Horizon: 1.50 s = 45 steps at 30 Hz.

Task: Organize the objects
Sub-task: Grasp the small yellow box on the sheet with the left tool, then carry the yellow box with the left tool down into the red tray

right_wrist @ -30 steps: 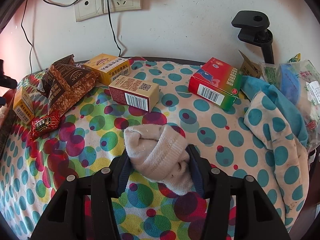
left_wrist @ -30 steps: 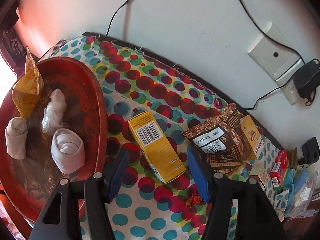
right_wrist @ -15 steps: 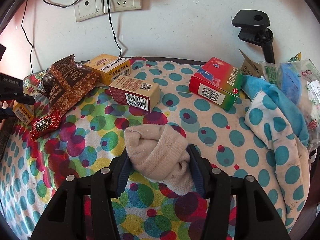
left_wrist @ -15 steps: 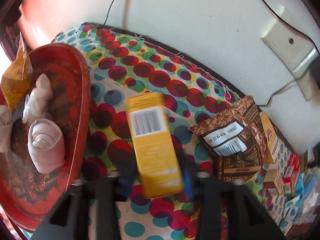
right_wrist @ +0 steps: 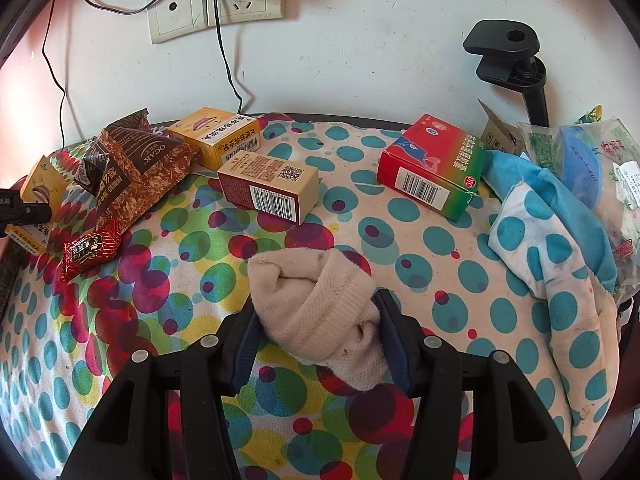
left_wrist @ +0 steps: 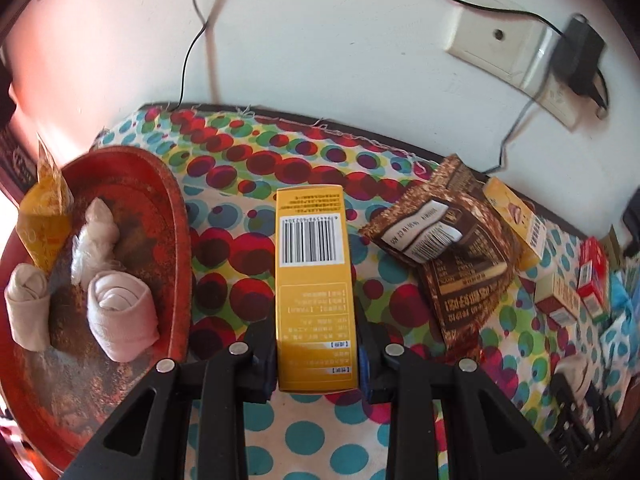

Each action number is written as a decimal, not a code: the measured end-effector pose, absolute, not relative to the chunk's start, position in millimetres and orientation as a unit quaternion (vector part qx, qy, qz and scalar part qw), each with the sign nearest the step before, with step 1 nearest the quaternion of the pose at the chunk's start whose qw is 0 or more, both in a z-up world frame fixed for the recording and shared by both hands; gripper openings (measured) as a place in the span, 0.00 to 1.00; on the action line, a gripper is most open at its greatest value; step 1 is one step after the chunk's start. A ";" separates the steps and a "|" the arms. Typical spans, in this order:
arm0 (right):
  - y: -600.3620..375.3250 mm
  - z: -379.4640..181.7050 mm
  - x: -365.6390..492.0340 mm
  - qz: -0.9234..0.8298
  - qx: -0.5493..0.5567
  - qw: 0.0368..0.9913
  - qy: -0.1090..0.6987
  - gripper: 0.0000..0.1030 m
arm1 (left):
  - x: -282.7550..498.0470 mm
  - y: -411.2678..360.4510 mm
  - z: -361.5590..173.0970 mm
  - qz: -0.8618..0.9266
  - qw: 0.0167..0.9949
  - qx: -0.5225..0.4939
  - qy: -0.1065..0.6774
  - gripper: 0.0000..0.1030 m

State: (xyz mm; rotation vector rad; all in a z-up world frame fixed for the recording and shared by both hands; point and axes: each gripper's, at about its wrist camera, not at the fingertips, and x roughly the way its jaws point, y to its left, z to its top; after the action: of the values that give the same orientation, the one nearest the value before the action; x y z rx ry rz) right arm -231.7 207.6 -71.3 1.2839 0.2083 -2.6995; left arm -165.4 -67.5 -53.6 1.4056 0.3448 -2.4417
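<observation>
My left gripper (left_wrist: 316, 356) is shut on a long yellow box (left_wrist: 314, 280) with a barcode on top, pointing away over the dotted cloth. A red tray (left_wrist: 168, 216) at the left holds rolled socks (left_wrist: 120, 316) and a yellow packet (left_wrist: 44, 220). My right gripper (right_wrist: 316, 340) is shut on a rolled beige sock (right_wrist: 316, 304), just above the cloth. The left gripper's edge (right_wrist: 20, 212) shows at the far left of the right wrist view, with the yellow box (right_wrist: 38, 184) behind it.
Brown snack bags (left_wrist: 452, 256) (right_wrist: 132, 164), a yellow box (right_wrist: 220, 136), a brown box (right_wrist: 268, 186), a red-green box (right_wrist: 436, 164) and a small red packet (right_wrist: 90, 248) lie on the cloth. Bunched blue cloth and bags (right_wrist: 560, 216) are at the right. A wall with sockets (right_wrist: 216, 4) stands behind.
My left gripper moved forward around the yellow box and closed on it; the box now lies straight between the fingers. My right gripper has held still with the sock.
</observation>
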 end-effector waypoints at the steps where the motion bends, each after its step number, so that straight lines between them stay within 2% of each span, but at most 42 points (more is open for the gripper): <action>1: 206.5 -72.7 -235.2 -0.899 0.427 0.073 0.070 0.51 | -162.6 -62.8 -53.1 -0.853 0.147 0.488 0.112 0.29; 11: 188.3 -79.6 -240.1 -0.898 0.428 0.073 0.067 0.51 | -129.7 -40.2 -38.4 -0.877 0.094 0.469 0.044 0.29; 29: 167.4 -87.3 -249.2 -0.898 0.427 0.073 0.071 0.53 | -19.0 -41.2 5.6 -0.905 -0.011 0.425 0.008 0.29; 34: 161.6 -88.7 -249.8 -0.898 0.428 0.074 0.070 0.53 | 2.4 -55.9 2.3 -0.906 0.008 0.423 -0.003 0.29; 45: 136.7 -88.3 -241.0 -0.898 0.428 0.073 0.072 0.55 | 26.8 -170.6 21.0 -0.903 0.122 0.408 0.060 0.29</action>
State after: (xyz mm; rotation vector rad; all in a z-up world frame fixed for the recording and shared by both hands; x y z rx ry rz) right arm -241.0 136.7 -88.3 1.2849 0.2151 -2.6977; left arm 26.8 -170.6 21.0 1.1901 0.1743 -2.6365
